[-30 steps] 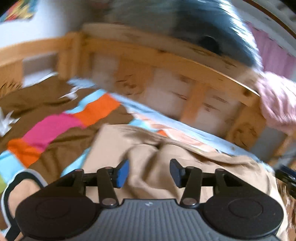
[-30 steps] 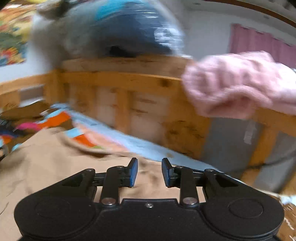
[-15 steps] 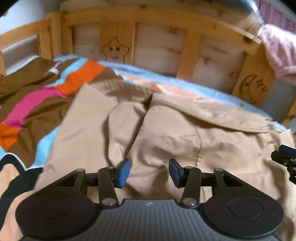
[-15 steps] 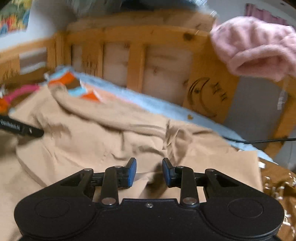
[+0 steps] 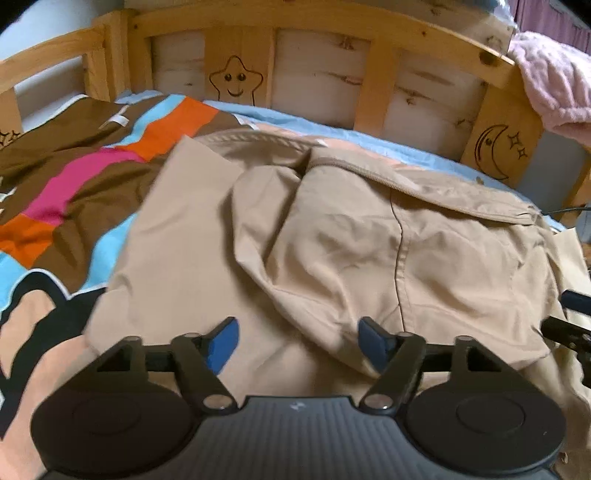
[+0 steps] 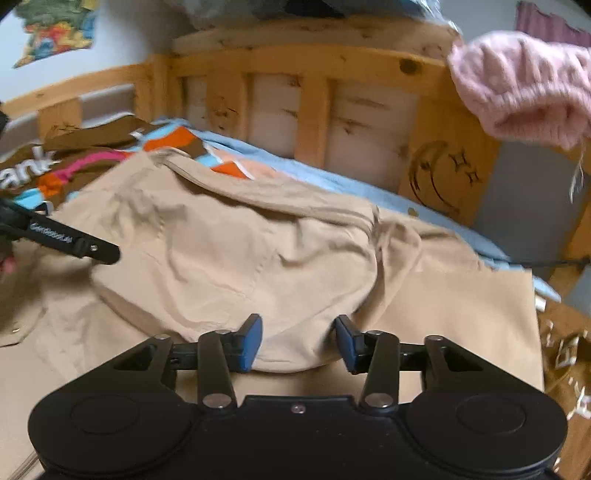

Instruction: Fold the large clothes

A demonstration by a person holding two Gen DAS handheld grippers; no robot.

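Garment: tan jacket [image 5: 332, 236] lies spread over my bed, rumpled, with one flap folded back across its middle and a seam running down that flap.
Garment's top edge: a ribbed collar band [image 5: 255, 142] points toward the headboard, a zip line running off to its right.
Left tongs: my left gripper [image 5: 297, 341] hangs over the near part of the jacket; its jaws are opening and already stand wide, the blue pads [image 5: 223, 341] clear of the cloth, gripping nothing.
Right tongs: my right gripper [image 6: 297, 341] is over the folded flap's near edge; jaws opening, about half wide, the cloth's rounded fold showing in the gap, pads not pressing on it.
Each other: the tip of my right tongs shows at the right edge of the left view [image 5: 569, 328]; my left tongs' dark arm pokes in from the left of the right view [image 6: 70, 242].
Bedding: striped quilt [image 5: 74, 177] in brown, pink, orange and blue lies under and to the left of the jacket.
Headboard: wooden headboard [image 5: 314, 22], a smiling star [image 5: 235, 83] and a moon [image 5: 493, 149] burned into it.
Corner: pink fluffy blanket [image 6: 524, 85] is draped over the headboard's right end.
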